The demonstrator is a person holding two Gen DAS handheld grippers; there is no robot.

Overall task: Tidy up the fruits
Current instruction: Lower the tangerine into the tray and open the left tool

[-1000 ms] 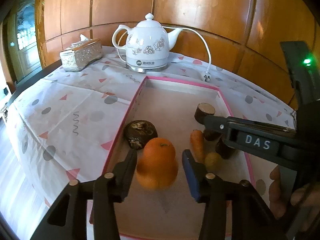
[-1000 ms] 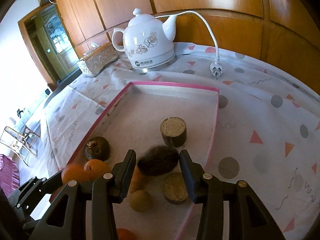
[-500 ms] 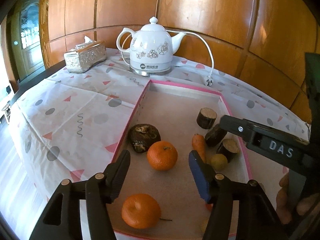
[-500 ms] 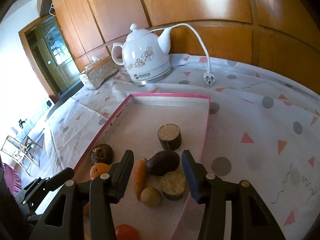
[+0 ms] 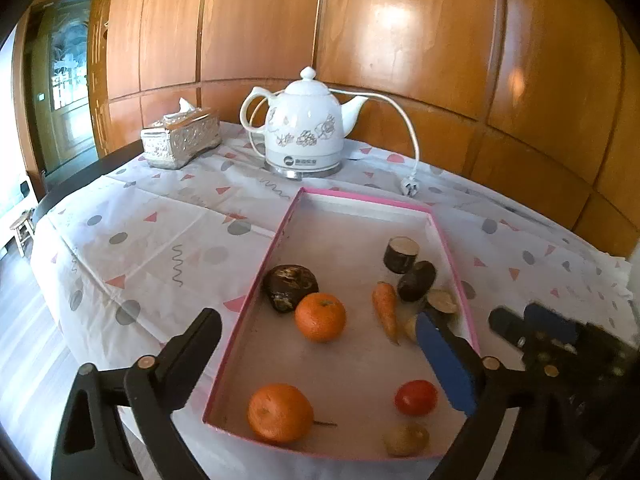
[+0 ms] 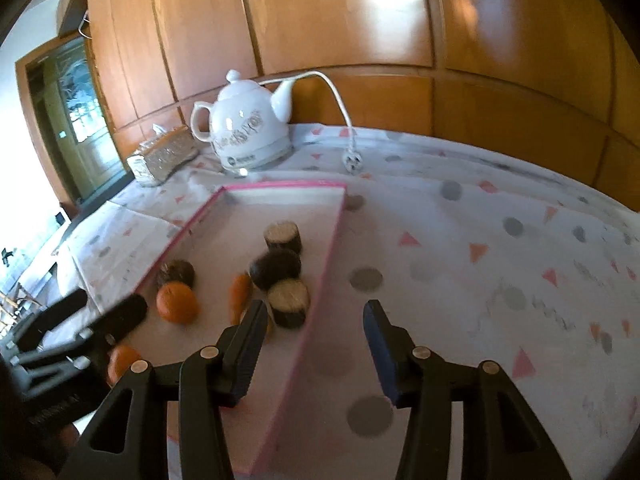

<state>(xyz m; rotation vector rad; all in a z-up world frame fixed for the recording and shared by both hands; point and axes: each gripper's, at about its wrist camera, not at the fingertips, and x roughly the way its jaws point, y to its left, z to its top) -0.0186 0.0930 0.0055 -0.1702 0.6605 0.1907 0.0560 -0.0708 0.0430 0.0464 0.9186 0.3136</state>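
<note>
A pink-rimmed tray (image 5: 289,216) holds two oranges (image 5: 320,317) (image 5: 280,413), a red tomato (image 5: 416,397), a carrot (image 5: 385,310), a dark round fruit (image 5: 290,288) and dark cut pieces (image 5: 401,255). My left gripper (image 5: 316,322) hovers over the tray's near end, its jaws opening wide with nothing pressed between them. My right gripper (image 6: 315,312) stands open over the tray's right rim (image 6: 325,248), nothing between its fingers. A cut piece (image 6: 289,300) lies just left of it. The left gripper (image 6: 108,316) shows at that view's left edge.
A white kettle (image 5: 304,132) with cord and plug (image 5: 410,188) stands behind the tray. A silver tissue box (image 5: 180,136) sits at the back left. A patterned cloth (image 6: 480,260) covers the table to the tray's right. Wood panelling backs the table.
My left gripper let go of the orange, which now lies in the tray, and opened wide while drawing back. My right gripper released the dark piece and swung right to the tray's rim.
</note>
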